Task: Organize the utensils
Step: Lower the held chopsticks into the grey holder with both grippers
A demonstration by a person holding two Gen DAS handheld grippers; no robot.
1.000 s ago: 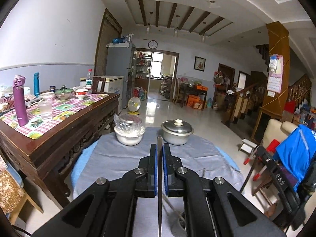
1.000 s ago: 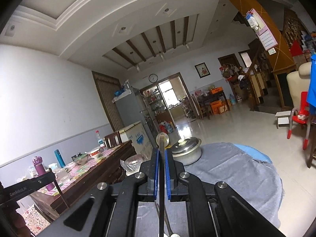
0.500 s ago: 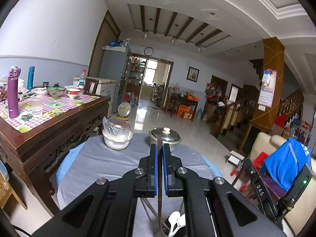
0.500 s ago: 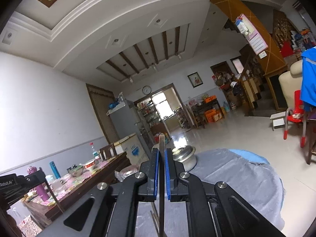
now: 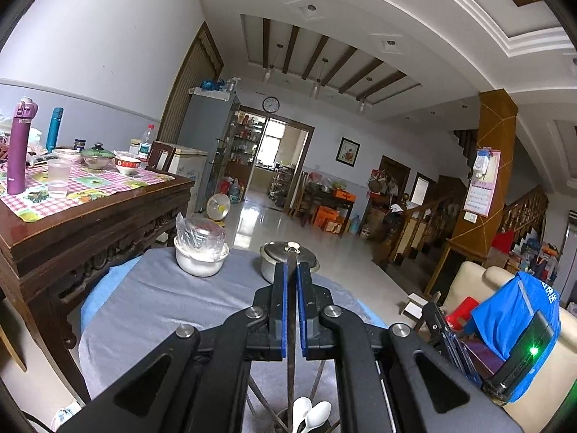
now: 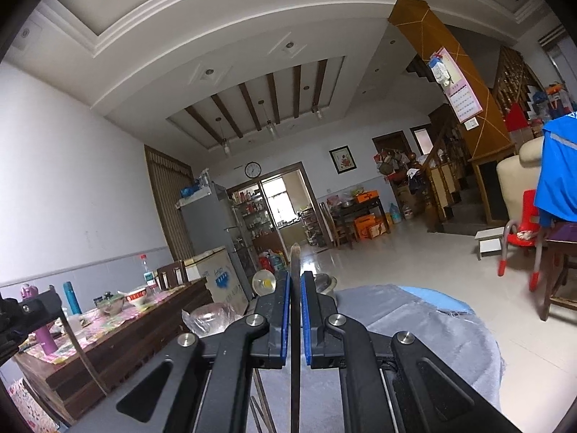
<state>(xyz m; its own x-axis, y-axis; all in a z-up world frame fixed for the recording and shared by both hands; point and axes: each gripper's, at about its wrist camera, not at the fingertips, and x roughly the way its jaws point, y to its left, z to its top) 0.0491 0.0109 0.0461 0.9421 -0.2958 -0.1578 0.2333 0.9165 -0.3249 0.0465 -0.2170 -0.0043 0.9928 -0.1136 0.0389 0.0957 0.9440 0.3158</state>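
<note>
Our left claw (image 5: 292,274) pinched a thin stick (image 5: 290,328). Our right claw (image 6: 295,281) pinched another stick (image 6: 295,324). White spoons (image 5: 312,413) sat below the left claw.

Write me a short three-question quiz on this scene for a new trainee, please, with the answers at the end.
1. True or false: the left hand-held gripper is shut on a chopstick.
2. Multiple choice: what sits left of the lidded steel pot on the grey cloth? A) a white bowl under plastic wrap B) a kettle C) a plate
3. Fill in: below the left hand-held gripper, white ____ show in a holder.

Key:
1. True; the right hand-held gripper also grips a chopstick.
2. A, the white bowl.
3. spoons.
</note>
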